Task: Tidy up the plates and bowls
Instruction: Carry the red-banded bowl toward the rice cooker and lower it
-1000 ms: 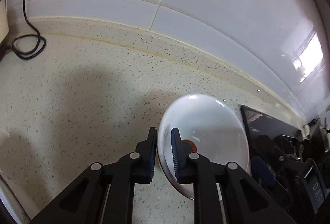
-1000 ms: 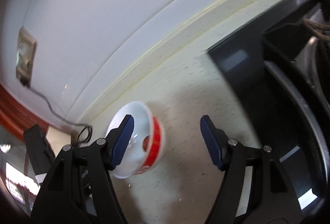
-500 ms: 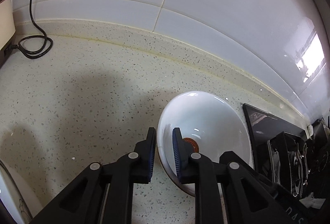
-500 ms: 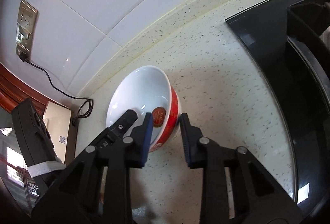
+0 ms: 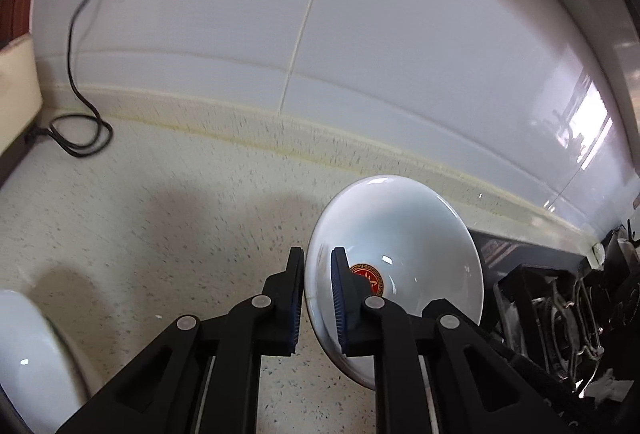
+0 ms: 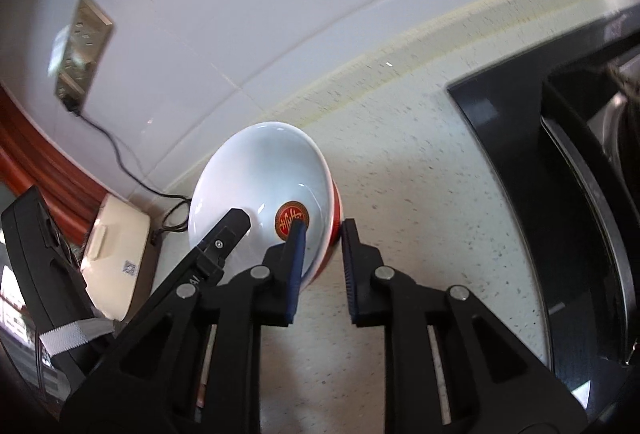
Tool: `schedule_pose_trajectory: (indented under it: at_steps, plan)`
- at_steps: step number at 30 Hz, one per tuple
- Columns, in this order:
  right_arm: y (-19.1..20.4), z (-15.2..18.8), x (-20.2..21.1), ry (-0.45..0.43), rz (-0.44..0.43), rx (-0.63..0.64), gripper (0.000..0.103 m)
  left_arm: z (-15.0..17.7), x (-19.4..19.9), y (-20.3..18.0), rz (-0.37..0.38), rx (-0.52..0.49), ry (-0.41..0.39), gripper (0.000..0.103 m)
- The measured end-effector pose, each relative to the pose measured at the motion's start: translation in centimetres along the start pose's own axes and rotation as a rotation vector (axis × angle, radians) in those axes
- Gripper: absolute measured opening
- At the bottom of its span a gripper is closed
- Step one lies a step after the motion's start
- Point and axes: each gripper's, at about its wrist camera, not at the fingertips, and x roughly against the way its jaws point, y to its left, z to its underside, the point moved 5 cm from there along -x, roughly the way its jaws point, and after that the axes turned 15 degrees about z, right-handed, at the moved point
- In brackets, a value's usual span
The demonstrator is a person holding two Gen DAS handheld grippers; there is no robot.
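A white bowl with a red outer wall and a red emblem inside hangs tilted just above the speckled counter. My left gripper is shut on its left rim, one pad inside and one outside. In the right wrist view the same bowl has its right rim between the pads of my right gripper, whose jaws are closing and press on the wall. One of the left gripper's fingers reaches into the bowl from the left.
A black stove top with pan supports lies to the right. Another white dish sits at lower left. A cream appliance, a black cable and a wall socket are at the left, with the tiled wall behind.
The right gripper's jaws went from wide open to closed on the bowl's right rim. Both grippers have since risen a little with the bowl, and the counter has dropped away.
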Motion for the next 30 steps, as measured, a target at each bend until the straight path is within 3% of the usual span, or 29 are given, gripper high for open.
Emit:
schedule_pose_trajectory:
  at_steps: [12,17,27,30]
  plan:
    - [4.9,2.0,3.1,-0.051,-0.107,0.160,0.022,-0.1,7.3,1.0,-0.064,0.014,-0.120,0.013]
    - [7.7,3.8,4.0,-0.051,-0.166,0.250,0.022,0.1,11.3,2.2,-0.128,0.025,-0.169,0.013]
    - [11.2,6.8,4.2,-0.020,-0.225,0.385,0.022,1.5,15.5,5.0,-0.211,0.064,-0.161,0.014]
    - [11.7,7.4,4.2,-0.001,-0.244,0.412,0.022,1.9,16.0,5.4,-0.230,0.068,-0.164,0.019]
